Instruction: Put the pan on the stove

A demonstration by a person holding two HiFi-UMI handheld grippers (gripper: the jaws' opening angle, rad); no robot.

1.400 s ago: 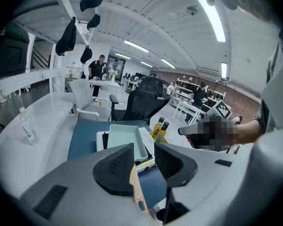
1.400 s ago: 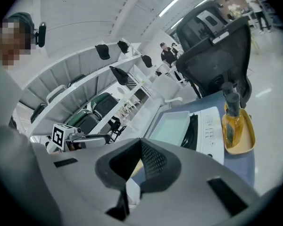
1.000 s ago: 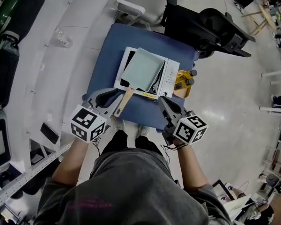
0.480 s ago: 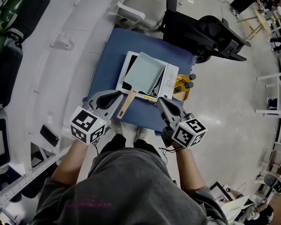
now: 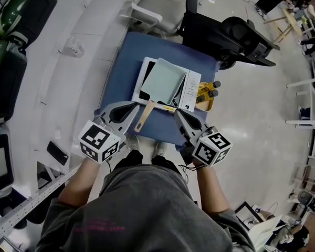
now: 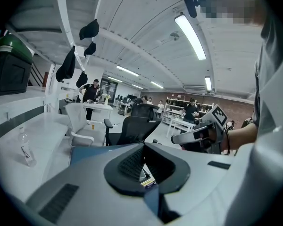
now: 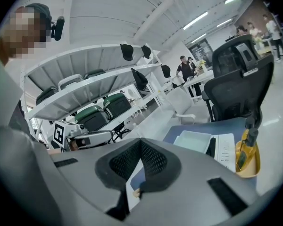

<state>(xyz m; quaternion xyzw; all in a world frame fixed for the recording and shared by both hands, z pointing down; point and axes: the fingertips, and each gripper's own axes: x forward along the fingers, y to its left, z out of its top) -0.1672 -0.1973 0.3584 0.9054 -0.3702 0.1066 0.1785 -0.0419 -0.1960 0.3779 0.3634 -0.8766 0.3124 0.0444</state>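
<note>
pan (image 5: 163,80): pale green, square, sitting on the white stove (image 5: 192,91), turned slightly askew to it. its wooden handle (image 5: 143,117) reaches past the stove's near edge, over the blue table (image 5: 125,56), towards the person.

left gripper (image 5: 130,112): just left of the handle in the head view. in the left gripper view the gripper (image 6: 144,145) has its jaws brought together at the tips, having just been closing, with nothing between them.

right gripper (image 5: 178,113): near the stove's near right corner, well clear of the handle. the right gripper view shows the gripper (image 7: 140,141) with its pads meeting at the tips and nothing held. the pan (image 7: 193,140) and stove (image 7: 224,150) lie ahead of it.

other items: a yellow holder (image 5: 206,94) with dark-capped bottles stands just right of the stove. a black office chair (image 5: 226,30) is beyond the table's far right corner.
</note>
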